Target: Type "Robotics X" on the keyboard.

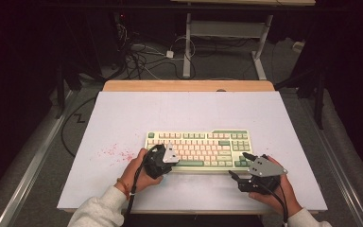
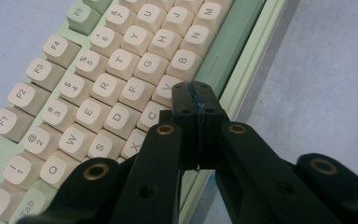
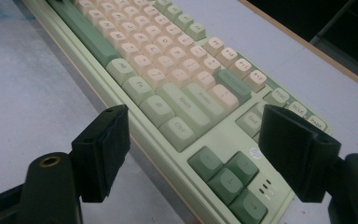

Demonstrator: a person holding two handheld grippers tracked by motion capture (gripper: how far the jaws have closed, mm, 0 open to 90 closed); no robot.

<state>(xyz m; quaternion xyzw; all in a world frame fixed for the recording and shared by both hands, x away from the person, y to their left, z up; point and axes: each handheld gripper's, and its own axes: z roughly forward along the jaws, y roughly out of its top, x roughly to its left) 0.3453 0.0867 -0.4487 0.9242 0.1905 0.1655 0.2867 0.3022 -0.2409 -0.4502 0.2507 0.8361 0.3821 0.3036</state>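
From the high view, the mechanical keyboard (image 1: 199, 150) sits on the white table (image 1: 123, 118) near my edge, long axis running left to right across it, the key legends facing me. It's a compact rectangular board with a pale green case, cream keycaps and darker green accent keys. My left gripper (image 1: 164, 160) is at its lower left part, over the keys, and my right gripper (image 1: 242, 165) is by the lower right corner. There's a patch of reddish speckles (image 1: 116, 153) on the table just left of the board, and a wooden strip (image 1: 189, 85) runs along the far edge.

In the left gripper view, my left gripper (image 2: 196, 95) has its jaws pinched together with nothing between them, tips sitting over the V and C keys right by the long green spacebar (image 2: 223, 53). The keycaps are smooth, matte plastic, squarish with rounded corners and slightly dished tops. The keyboard (image 2: 98, 88) runs diagonally here, from lower left to upper right.

In the right gripper view, my right gripper (image 3: 205, 154) is spread wide, holding nothing, the jaws straddling the keyboard's (image 3: 177, 79) near right corner. The pads look like dull black rubber. Between them are the dark green arrow keys (image 3: 228, 179), and the board stretches off toward the upper left.
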